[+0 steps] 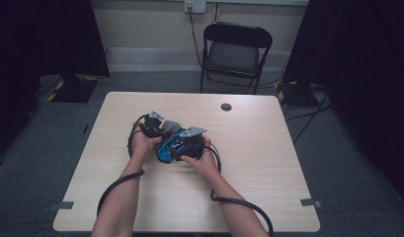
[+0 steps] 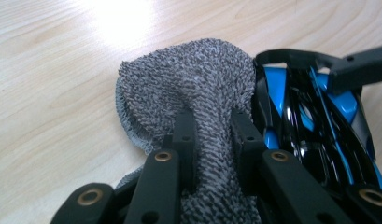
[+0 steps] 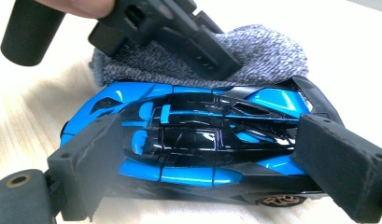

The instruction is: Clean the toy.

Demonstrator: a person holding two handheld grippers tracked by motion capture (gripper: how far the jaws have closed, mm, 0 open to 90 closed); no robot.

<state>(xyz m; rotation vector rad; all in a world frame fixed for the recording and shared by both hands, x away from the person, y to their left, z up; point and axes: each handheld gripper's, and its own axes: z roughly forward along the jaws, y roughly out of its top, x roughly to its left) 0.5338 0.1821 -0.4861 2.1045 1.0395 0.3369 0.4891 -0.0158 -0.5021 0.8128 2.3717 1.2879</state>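
left tool point(image 2: 212, 140) pinches the cloth point(image 2: 198, 88); right tool point(image 3: 202, 172) clamps the car point(image 3: 193, 140) mid-frame: keep the car steady, wipe gently along its body.

cloth point(image 2: 202, 93): lower end hidden behind the jaws | toy car point(image 2: 314, 126): cut off by right edge | high view: cloth and car too small, covered by hands
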